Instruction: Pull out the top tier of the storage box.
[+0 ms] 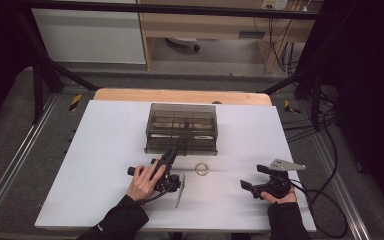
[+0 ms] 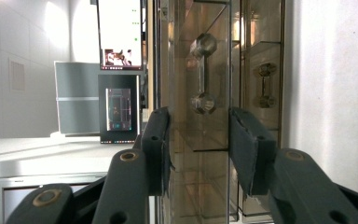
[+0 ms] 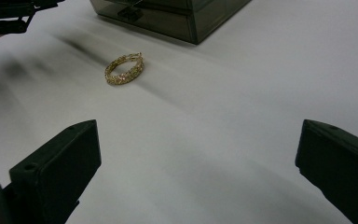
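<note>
The drawer box (image 1: 181,129) sits behind my bracelet (image 1: 202,168); the pen (image 1: 180,190) lies left of and nearer me than the bracelet.

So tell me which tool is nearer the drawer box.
Left. The left tool is at the smoky drawer box's front, its jaws either side of the handle; the right tool sits well back, by the table's near edge.
</note>
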The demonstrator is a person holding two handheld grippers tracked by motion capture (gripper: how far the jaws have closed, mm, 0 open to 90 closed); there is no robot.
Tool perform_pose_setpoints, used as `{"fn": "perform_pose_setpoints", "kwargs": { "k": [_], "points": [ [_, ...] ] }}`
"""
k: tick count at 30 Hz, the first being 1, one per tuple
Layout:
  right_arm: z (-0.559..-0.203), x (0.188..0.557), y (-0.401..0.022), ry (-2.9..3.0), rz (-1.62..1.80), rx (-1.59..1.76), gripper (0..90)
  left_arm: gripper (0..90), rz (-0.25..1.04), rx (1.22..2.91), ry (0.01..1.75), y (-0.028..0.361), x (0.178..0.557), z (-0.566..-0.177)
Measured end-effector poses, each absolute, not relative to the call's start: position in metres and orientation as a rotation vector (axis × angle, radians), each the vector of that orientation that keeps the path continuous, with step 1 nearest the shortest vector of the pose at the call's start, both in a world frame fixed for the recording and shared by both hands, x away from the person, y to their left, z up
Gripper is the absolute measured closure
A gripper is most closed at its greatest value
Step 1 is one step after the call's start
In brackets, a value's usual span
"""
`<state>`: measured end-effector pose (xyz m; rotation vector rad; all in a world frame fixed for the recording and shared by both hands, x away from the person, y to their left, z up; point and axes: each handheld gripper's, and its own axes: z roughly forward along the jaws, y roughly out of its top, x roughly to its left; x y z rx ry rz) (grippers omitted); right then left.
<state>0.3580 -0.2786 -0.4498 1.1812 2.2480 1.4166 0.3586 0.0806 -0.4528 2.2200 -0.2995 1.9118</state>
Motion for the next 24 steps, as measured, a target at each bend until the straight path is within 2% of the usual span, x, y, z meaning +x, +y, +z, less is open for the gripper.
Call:
{"fn": "perform_pose_setpoints", "kwargs": {
  "k": [24],
  "points": [
    [-0.4497,0.3578,-0.2786,2.248,1.418,1.181,0.7,60.4,1.921,2.225,-0.29,0.079,0.3547,-0.4556]
  ]
}}
